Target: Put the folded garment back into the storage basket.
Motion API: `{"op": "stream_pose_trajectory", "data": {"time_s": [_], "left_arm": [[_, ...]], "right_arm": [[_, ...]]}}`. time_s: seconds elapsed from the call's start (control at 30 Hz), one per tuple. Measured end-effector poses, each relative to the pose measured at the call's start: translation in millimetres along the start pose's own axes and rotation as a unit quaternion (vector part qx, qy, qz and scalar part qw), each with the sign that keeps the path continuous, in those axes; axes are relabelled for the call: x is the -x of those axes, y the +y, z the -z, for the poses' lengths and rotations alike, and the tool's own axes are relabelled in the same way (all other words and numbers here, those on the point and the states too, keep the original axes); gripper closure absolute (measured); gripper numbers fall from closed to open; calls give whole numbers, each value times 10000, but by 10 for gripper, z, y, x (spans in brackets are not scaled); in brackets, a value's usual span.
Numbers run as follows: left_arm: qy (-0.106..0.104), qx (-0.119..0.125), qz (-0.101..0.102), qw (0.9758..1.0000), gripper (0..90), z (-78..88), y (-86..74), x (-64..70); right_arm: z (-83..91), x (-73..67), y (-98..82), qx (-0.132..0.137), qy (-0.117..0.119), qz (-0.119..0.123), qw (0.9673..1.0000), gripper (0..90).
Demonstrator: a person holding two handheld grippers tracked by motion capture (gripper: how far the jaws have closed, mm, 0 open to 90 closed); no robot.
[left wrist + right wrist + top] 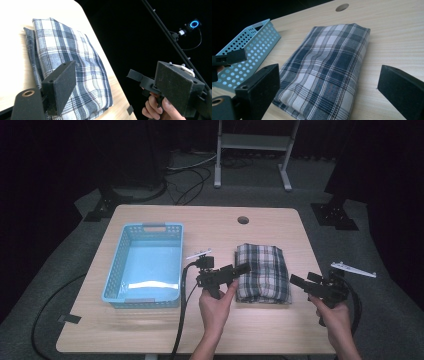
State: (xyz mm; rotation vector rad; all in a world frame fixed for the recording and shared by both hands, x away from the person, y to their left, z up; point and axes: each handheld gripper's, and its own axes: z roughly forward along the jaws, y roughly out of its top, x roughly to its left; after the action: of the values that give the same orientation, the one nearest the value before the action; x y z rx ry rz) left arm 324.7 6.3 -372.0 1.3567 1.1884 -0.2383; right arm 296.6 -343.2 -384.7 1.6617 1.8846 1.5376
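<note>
Flanking a folded plaid cloth [263, 272], both grippers are hovering above the near half of the counter [150, 330], each held in one of the person's hands. The left gripper [239, 270] is sitting with its fingers [61, 82] spread wide and empty, tips reaching the cloth's near left edge. The right gripper [300, 282] is likewise standing open, fingers [259, 85] parted with nothing between them, just beside the cloth's right edge but apart from it. The cloth is lying flat between the two, its long axis running away from the person toward the counter's far edge. Judged from this, the left gripper is the nearer, and either would close in sideways across the short axis. Farther left, a light blue perforated basket [119, 265] is resting empty. Beyond the cloth, a round cable hole [243, 220] is sitting near the far edge.
</note>
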Motion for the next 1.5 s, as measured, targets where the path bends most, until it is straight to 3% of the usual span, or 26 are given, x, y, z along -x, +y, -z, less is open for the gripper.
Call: {"op": "stream_pose_trajectory", "data": {"time_s": [0.37,0.53,0.7,0.93,1.13,1.3,1.5], "left_arm": [[154,-145,44,9998,168,-154,61,0],[288,-303,50,9991,168,-221,46,-40],[377,-408,181,9983,168,-286,41,-105],[536,-590,344,9962,169,-363,44,-216],[794,-764,400,9931,169,-430,24,-316],[865,-819,508,9916,169,-450,0,-383],[980,-1004,703,9876,169,-501,-24,-458]], "right_arm": [[-99,58,83,-238,-66,-309,9992,53],[-156,52,147,-281,59,-395,9988,64],[-236,79,156,-447,85,-479,9978,63],[-338,115,152,-695,96,-608,9957,64],[-428,169,139,-914,16,-657,9936,64],[-493,210,128,-1055,-21,-718,9918,65],[-553,255,109,-1196,-49,-816,9895,69]]}}
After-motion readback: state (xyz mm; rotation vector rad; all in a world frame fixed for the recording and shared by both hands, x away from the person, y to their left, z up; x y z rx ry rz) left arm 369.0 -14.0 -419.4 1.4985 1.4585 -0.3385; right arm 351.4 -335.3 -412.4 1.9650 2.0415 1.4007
